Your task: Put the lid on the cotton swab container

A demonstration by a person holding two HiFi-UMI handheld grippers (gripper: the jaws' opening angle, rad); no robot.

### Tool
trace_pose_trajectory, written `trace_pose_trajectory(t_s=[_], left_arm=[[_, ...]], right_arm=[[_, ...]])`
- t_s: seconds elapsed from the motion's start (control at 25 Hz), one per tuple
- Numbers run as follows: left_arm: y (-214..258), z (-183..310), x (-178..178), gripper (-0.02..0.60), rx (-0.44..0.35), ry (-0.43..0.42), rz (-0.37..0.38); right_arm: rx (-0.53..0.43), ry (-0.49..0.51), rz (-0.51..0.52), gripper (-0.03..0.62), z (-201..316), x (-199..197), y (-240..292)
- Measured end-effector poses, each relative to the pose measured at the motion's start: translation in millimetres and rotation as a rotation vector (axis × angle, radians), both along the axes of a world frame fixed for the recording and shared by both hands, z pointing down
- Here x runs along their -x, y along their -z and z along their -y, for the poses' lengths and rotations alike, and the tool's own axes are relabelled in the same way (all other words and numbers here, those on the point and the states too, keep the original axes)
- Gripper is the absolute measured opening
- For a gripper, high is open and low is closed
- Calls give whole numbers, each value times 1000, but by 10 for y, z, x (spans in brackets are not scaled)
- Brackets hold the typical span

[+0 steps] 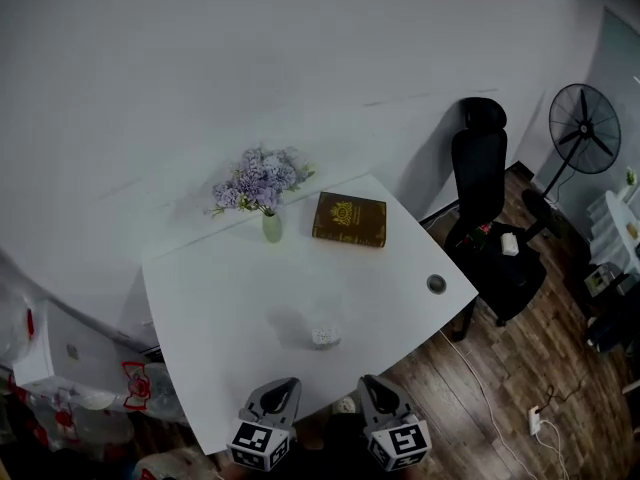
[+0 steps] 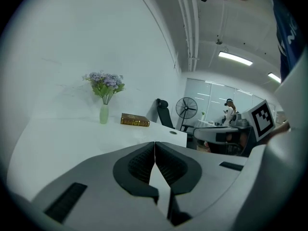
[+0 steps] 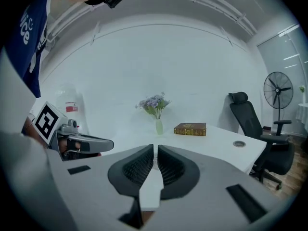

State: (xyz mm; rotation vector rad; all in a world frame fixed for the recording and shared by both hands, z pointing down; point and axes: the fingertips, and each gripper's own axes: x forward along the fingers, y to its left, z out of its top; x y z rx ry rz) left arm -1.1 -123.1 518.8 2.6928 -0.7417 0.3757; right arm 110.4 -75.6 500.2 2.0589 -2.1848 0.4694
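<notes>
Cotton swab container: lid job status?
Done: nothing visible. In hand: nothing; left tool and right tool are both shut and empty. Left: the cotton swab container sits untouched on the white table, too faint to tell whether it's capped.

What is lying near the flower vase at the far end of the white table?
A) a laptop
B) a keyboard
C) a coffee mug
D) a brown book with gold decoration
D: in the head view a brown book with a gold emblem on its cover lies flat just to the right of the vase on the table.
</notes>
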Motion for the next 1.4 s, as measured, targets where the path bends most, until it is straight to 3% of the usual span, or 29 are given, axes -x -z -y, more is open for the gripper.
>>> trace_pose_trajectory(t_s=[0.32,0.52,0.68,0.8,0.92,1.04,1.4], left_arm=[[-71,376,-373,21,0,131,55],[-192,526,-445,33,65,169,42],[-303,533,-534,213,121,134,41],[-380,613,-539,236,88,123,89],[-492,685,-601,300,73,68,134],[-632,713,-680,321,80,-3,186],[-1005,837,-840,324,88,-147,312]], right_arm=[[-5,153,15,55,639,-529,6],[-9,247,37,55,930,-629,-5],[-15,315,45,57,1123,-680,50],[15,393,82,57,1283,-663,-2],[54,466,131,73,1417,-653,-55],[110,559,172,153,1486,-588,-114],[235,726,227,153,1709,-487,-362]])
